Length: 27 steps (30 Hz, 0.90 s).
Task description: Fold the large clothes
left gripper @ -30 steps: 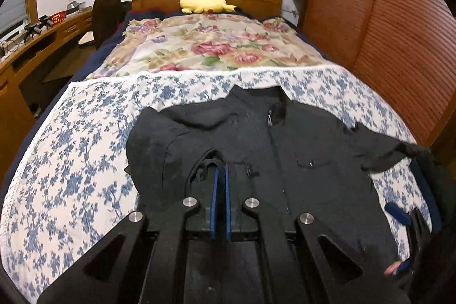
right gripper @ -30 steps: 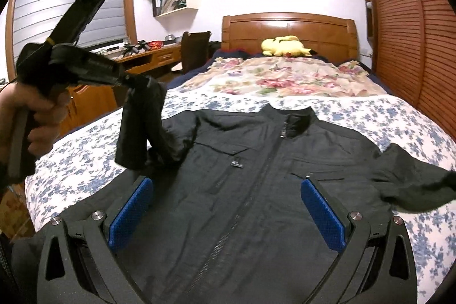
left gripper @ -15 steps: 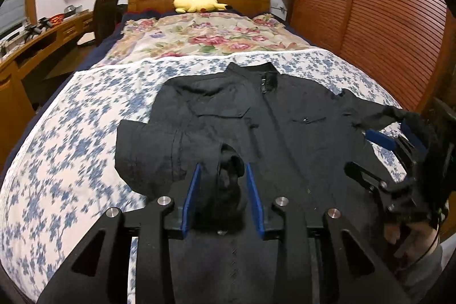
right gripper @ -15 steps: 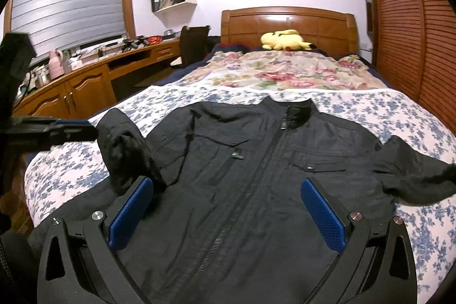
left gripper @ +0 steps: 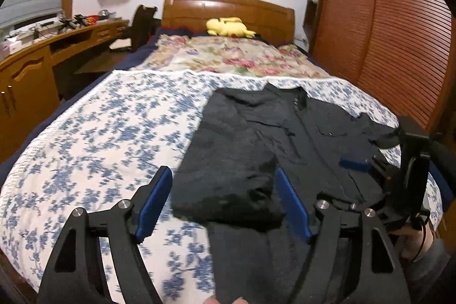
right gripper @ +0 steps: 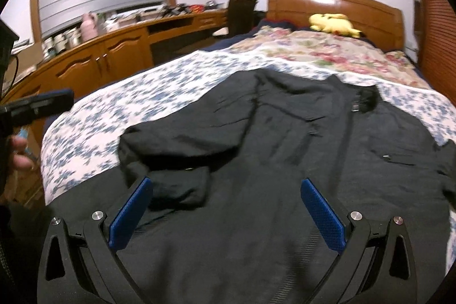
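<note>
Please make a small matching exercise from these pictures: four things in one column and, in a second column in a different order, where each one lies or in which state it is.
Things:
1. black jacket
2. yellow plush toy
3. left sleeve
4. left gripper

Places or states:
A. by the headboard
B. open, holding nothing
C. spread on the blue-flowered sheet
D. folded in over the jacket front

Pairs: 1-C, 2-A, 3-D, 4-B
</note>
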Each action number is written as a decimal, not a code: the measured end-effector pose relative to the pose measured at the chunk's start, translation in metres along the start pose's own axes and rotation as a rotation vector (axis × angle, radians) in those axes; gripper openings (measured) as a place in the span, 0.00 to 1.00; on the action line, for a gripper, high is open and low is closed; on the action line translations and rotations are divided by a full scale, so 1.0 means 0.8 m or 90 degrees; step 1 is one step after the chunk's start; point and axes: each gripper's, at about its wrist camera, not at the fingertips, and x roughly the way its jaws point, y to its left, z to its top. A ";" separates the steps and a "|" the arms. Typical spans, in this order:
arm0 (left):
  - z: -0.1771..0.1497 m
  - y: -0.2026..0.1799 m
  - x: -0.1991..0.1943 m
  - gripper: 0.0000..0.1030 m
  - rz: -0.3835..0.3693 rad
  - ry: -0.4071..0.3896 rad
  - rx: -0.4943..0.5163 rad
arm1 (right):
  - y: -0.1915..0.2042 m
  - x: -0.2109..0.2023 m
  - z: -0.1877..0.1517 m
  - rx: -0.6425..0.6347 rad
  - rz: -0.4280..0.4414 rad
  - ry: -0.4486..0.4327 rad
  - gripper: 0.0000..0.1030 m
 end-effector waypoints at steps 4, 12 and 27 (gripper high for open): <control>0.001 0.015 -0.010 0.74 0.022 -0.016 0.005 | 0.016 0.018 0.018 -0.016 0.033 0.013 1.00; -0.001 0.056 -0.032 0.74 0.062 -0.042 -0.027 | 0.036 0.071 0.033 -0.067 0.075 0.071 0.94; 0.001 0.052 -0.032 0.74 0.051 -0.049 -0.030 | -0.043 0.008 0.096 -0.027 0.084 -0.010 0.12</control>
